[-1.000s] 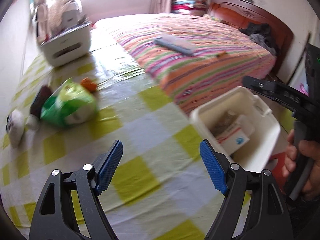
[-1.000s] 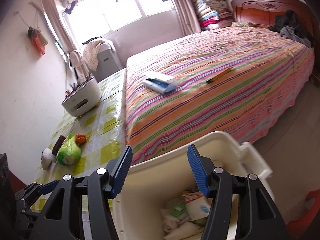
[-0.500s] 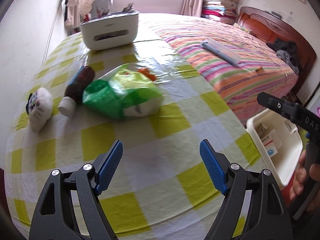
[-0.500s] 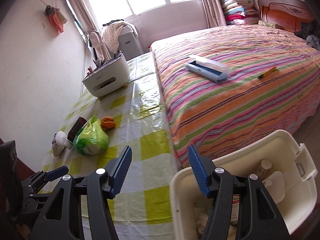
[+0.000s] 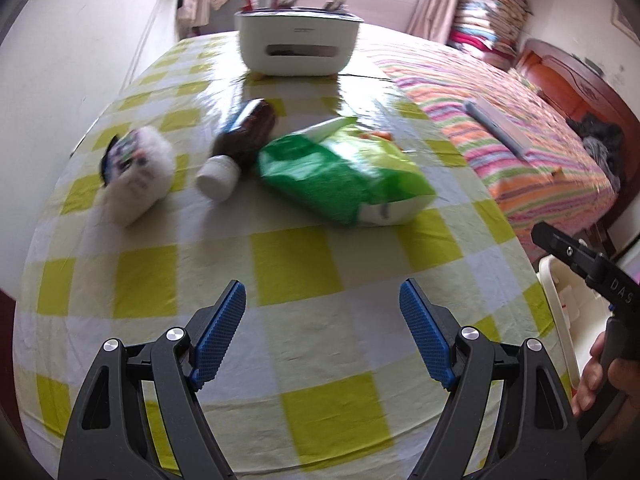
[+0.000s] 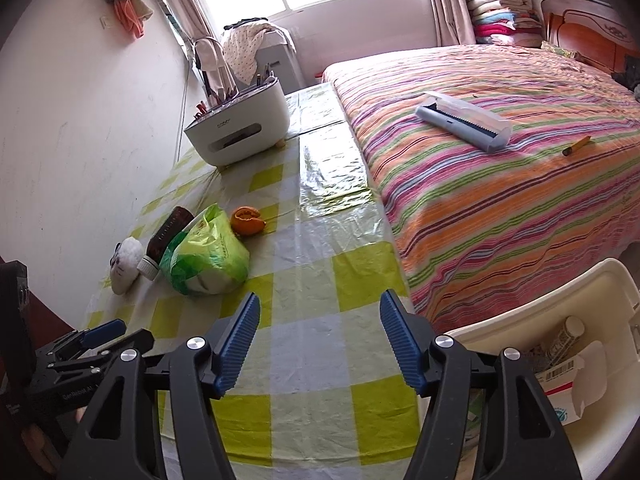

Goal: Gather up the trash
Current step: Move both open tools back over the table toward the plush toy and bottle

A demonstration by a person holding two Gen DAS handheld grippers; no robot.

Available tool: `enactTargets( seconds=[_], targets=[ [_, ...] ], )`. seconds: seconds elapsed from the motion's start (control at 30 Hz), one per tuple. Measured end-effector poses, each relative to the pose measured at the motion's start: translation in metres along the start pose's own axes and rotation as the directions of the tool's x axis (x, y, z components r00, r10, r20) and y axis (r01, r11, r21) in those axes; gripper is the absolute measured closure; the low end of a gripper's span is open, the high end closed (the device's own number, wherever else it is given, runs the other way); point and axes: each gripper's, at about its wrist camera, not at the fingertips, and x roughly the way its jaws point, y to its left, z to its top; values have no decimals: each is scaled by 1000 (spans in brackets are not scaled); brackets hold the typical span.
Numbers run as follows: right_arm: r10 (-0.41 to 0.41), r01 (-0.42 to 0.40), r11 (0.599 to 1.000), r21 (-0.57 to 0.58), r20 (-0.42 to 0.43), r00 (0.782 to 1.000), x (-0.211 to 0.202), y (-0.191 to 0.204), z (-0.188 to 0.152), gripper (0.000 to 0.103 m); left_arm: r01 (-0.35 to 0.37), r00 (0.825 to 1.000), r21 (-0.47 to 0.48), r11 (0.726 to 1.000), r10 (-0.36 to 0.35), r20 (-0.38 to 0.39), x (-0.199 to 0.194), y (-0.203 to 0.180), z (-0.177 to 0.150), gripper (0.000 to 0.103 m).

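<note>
A green plastic bag point(image 5: 344, 176) lies on the yellow-checked table point(image 5: 288, 272), also in the right wrist view point(image 6: 204, 256). Left of it lie a brown bottle with a white cap point(image 5: 240, 144) and a white fluffy toy point(image 5: 136, 172). An orange peel point(image 6: 248, 221) lies behind the bag. A white bin point(image 6: 576, 312) holding trash stands off the table's right edge. My left gripper point(image 5: 322, 332) is open and empty above the near table. My right gripper point(image 6: 318, 344) is open and empty over the table's right edge, beside the bin.
A white desk organiser point(image 5: 298, 46) stands at the table's far end. A striped bed point(image 6: 500, 152) runs along the right, with a blue-grey case point(image 6: 464, 120) and a pencil point(image 6: 576, 146) on it. A wall point(image 6: 60, 140) bounds the left.
Both grippers swung left from the bin toward the table. The bag, bottle and toy now sit closer and more central in the left view. Both stayed open.
</note>
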Motion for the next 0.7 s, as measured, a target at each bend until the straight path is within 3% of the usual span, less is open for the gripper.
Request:
enactTargets(
  seconds=[0.27, 0.4, 0.47, 0.6, 0.7],
  targets=[
    [48, -49, 999, 21, 10, 999, 1, 3, -2, 42, -24, 999, -91, 996, 27, 36, -15, 42, -6, 25],
    [37, -36, 999, -19, 25, 999, 9, 10, -2, 42, -174, 979, -52, 983, 179, 99, -12, 59, 4, 25],
    [38, -38, 999, -23, 8, 999, 15, 14, -3, 42, -196, 977, -67, 978, 201, 77, -6, 74, 13, 25],
    [132, -131, 991, 33, -31, 991, 18, 24, -3, 42, -156, 983, -196, 968, 170, 62, -13, 114, 27, 25],
    [234, -235, 971, 44, 11, 972, 17, 38, 2, 41, -208, 965, -234, 950, 239, 110, -24, 136, 37, 18]
  ],
)
